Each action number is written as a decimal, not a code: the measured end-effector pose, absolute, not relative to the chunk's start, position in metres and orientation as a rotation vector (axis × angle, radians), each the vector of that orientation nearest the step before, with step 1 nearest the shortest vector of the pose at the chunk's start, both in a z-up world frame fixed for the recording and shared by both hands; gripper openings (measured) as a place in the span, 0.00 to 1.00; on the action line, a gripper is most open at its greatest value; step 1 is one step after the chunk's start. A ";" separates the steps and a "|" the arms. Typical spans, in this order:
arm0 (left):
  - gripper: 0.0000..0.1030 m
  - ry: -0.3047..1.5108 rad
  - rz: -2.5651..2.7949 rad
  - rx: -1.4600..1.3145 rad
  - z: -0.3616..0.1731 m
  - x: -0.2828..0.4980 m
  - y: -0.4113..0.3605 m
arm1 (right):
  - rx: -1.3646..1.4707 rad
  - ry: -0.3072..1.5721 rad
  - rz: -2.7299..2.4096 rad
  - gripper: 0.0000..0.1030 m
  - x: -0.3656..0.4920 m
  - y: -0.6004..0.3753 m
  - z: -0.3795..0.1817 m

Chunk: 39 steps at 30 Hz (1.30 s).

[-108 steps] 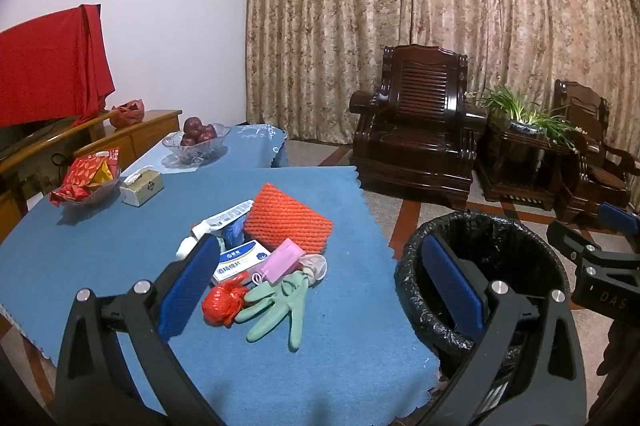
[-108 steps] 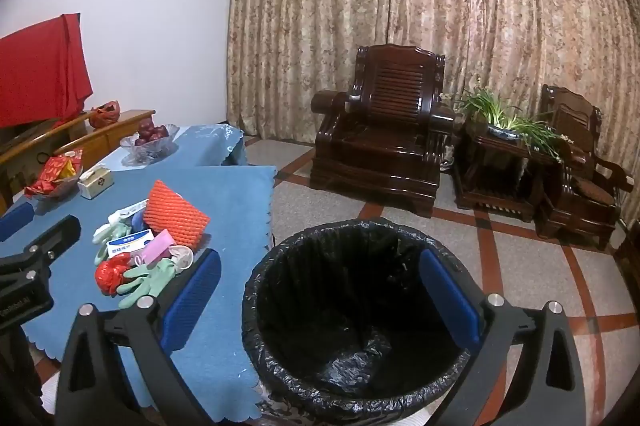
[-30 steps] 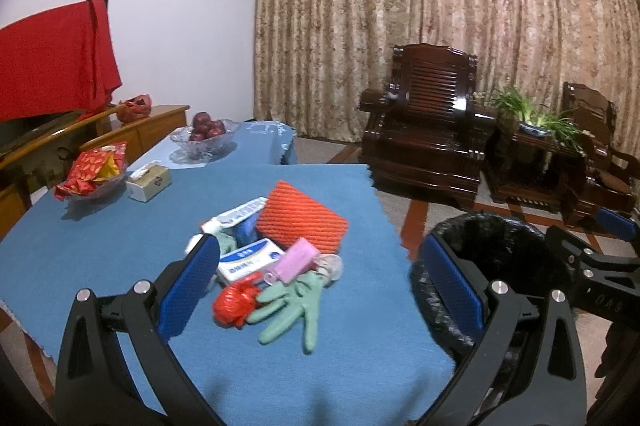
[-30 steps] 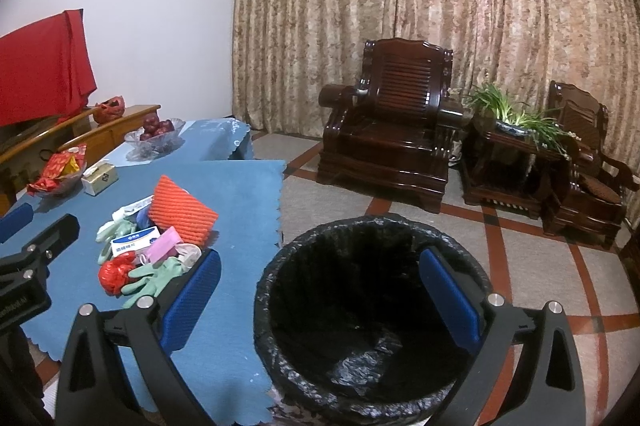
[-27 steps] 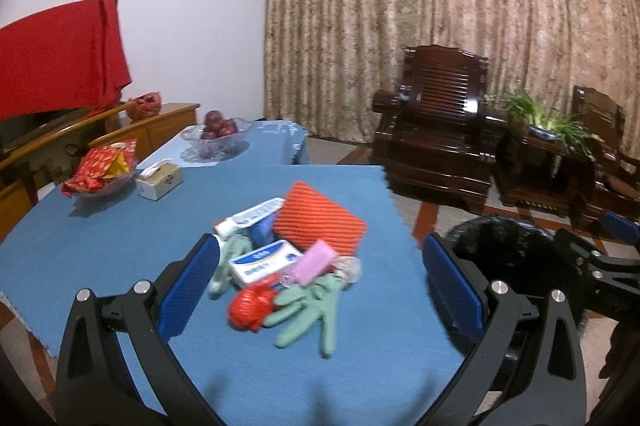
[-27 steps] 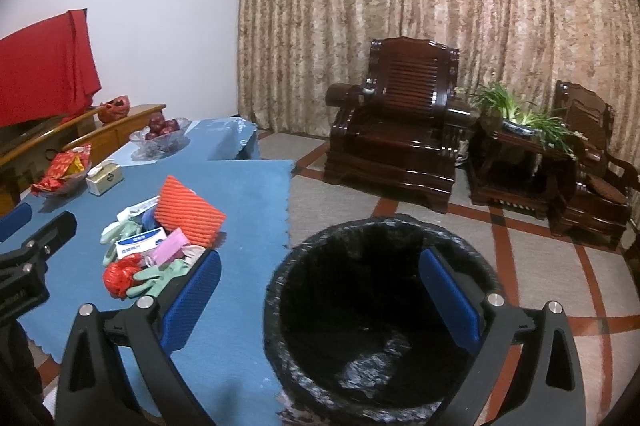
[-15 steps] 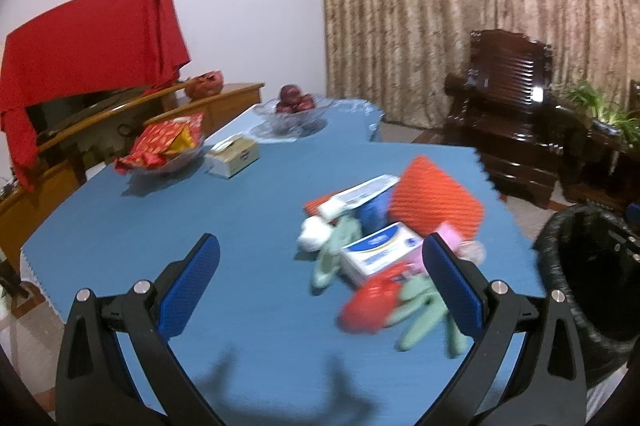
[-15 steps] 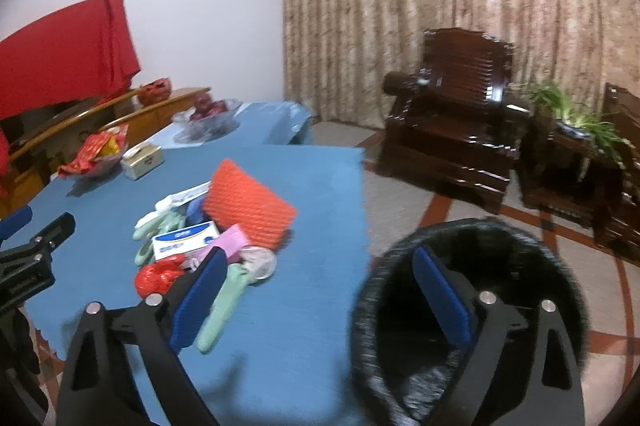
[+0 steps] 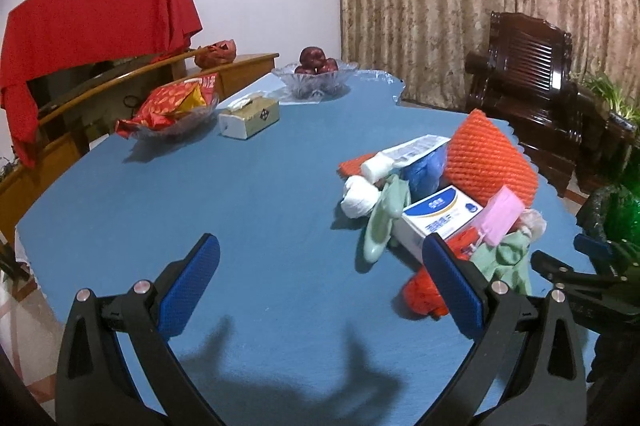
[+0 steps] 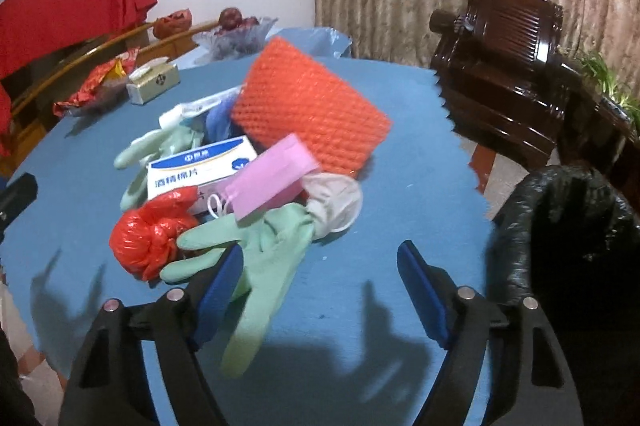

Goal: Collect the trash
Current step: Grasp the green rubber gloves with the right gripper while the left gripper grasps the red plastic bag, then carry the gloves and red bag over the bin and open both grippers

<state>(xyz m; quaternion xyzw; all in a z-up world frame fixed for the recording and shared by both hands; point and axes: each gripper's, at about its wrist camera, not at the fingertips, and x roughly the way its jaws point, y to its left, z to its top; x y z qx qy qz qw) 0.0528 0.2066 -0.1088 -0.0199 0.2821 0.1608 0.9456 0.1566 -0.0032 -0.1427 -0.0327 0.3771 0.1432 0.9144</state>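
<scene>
Trash pile (image 10: 256,162) is heaped on the blue tablecloth (image 9: 224,194), seen at 2 o'clock in the left wrist view and at 11 o'clock in the right wrist view. Included in the pile: orange mesh pad (image 10: 308,114) at the far side, white-and-blue box (image 10: 200,170) under a pink mask (image 10: 272,182), red plastic bag (image 10: 152,238) at the near left, green rubber glove (image 10: 260,258) at the near side, a second green glove (image 9: 380,222) at the pile's left, white tube (image 9: 404,154), white gauze roll (image 9: 358,198), and a pale crumpled mask (image 10: 336,202) touching the glove's cuff.

Left gripper (image 9: 320,282) is held above bare cloth, jaws wide apart, nothing between them; its right finger (image 9: 452,286) overlaps the red bag in view. Right gripper (image 10: 320,294) is held with jaws apart and empty, near the green rubber glove; its left finger (image 10: 218,294) overlaps the glove's fingers, contact cannot be told.

Black-lined trash bin (image 10: 568,238) is seen at 3 o'clock, beside the table edge. Tissue box (image 9: 248,116), snack bowl (image 9: 172,110) and fruit bowl (image 9: 316,76) are set at the far side, well apart from the pile.
</scene>
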 end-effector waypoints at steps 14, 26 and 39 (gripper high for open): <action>0.95 0.626 0.318 -0.061 -0.121 0.060 0.216 | -0.005 0.912 0.417 0.24 0.182 0.014 -0.165; 0.92 0.649 0.193 -0.050 -0.134 0.081 0.166 | -0.069 0.844 0.396 0.16 0.162 -0.023 -0.137; 0.30 0.739 0.114 -0.005 -0.173 0.108 0.134 | -0.062 0.808 0.363 0.16 0.152 -0.054 -0.123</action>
